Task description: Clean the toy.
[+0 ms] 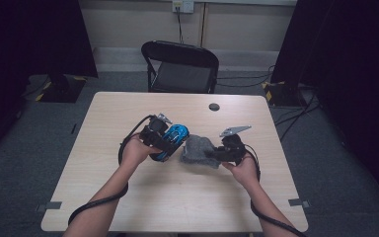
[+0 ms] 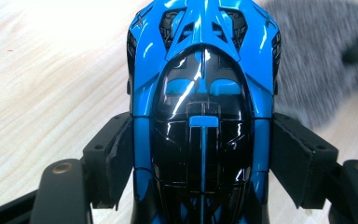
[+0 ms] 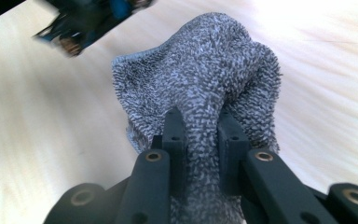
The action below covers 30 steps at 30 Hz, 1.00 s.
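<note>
A glossy blue and black toy car is clamped by its sides between the jaws of my left gripper, above the middle of the wooden table. Just right of it lies a bunched grey terry cloth. My right gripper is shut on a fold of that cloth, which bulges up past the jaws. In the left gripper view the cloth is blurred at the upper right. The left gripper and car appear blurred at the top left of the right gripper view.
A small dark round disc lies near the table's far edge. A black folding chair stands behind the table. Dark stands and cables sit on the floor at both sides.
</note>
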### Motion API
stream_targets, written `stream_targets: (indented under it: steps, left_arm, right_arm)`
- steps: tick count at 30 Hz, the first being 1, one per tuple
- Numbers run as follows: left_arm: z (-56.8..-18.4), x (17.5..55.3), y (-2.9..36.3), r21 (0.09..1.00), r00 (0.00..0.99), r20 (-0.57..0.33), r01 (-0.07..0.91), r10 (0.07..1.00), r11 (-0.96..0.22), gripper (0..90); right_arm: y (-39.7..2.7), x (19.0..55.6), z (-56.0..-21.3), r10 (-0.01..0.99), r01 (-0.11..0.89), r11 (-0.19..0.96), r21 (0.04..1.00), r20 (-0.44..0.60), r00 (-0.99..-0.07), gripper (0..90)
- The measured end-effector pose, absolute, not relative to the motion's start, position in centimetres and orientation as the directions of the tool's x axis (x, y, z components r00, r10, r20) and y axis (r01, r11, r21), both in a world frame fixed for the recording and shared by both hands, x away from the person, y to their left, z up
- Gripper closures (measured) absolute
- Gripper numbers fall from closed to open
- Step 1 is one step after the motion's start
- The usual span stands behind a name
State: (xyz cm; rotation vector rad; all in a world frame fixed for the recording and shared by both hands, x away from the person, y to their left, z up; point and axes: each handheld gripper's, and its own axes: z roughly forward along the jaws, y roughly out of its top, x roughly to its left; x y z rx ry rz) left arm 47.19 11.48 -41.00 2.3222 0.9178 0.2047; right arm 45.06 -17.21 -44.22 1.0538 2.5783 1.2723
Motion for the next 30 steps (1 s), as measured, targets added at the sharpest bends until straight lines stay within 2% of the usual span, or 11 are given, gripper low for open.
stream_targets:
  steps: [8,17,30]
  left_arm:
    - [-41.4,45.9,10.4,0.601,0.777,-0.067,0.532,0.626,-0.596,28.1]
    - [-42.3,44.9,9.0,0.585,0.807,-0.07,0.509,0.586,-0.632,28.1]
    - [-42.8,45.0,8.4,0.575,0.809,-0.067,0.51,0.585,-0.64,28.0]
  right_arm:
    - [-18.3,46.2,-43.3,0.681,0.57,0.368,0.735,0.205,-0.703,77.0]
    - [-17.4,46.9,-42.4,0.691,0.557,0.37,0.743,0.181,-0.7,77.1]
    - [-16.1,46.6,-42.8,0.645,0.542,0.381,0.749,0.204,-0.736,77.1]
